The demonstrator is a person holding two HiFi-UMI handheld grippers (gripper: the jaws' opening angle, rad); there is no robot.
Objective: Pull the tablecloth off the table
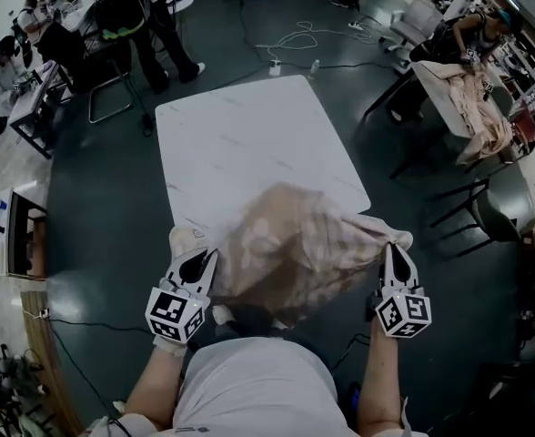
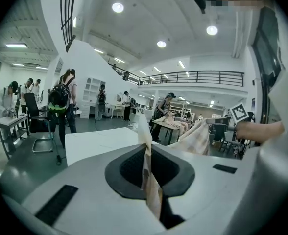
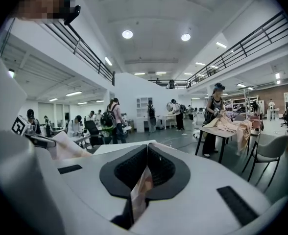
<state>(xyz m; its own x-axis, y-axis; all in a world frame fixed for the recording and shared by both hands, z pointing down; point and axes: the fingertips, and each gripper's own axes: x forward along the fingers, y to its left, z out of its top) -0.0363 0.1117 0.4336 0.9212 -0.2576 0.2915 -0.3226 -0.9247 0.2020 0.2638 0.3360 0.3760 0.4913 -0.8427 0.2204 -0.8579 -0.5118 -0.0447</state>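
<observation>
Jaws of left gripper (image 1: 197,260) & right gripper (image 1: 394,251) pinch tablecloth (image 1: 295,244) corners; cloth bunched at table's (image 1: 249,135) near end, far end bare. Chair (image 1: 493,215) right of table; person w/ backpack (image 1: 126,12) beyond far-left corner.

free: table (image 1: 249,135) far half | blocked: near edge, bunched tablecloth (image 1: 295,248) | sides: floor (image 1: 104,212)
</observation>
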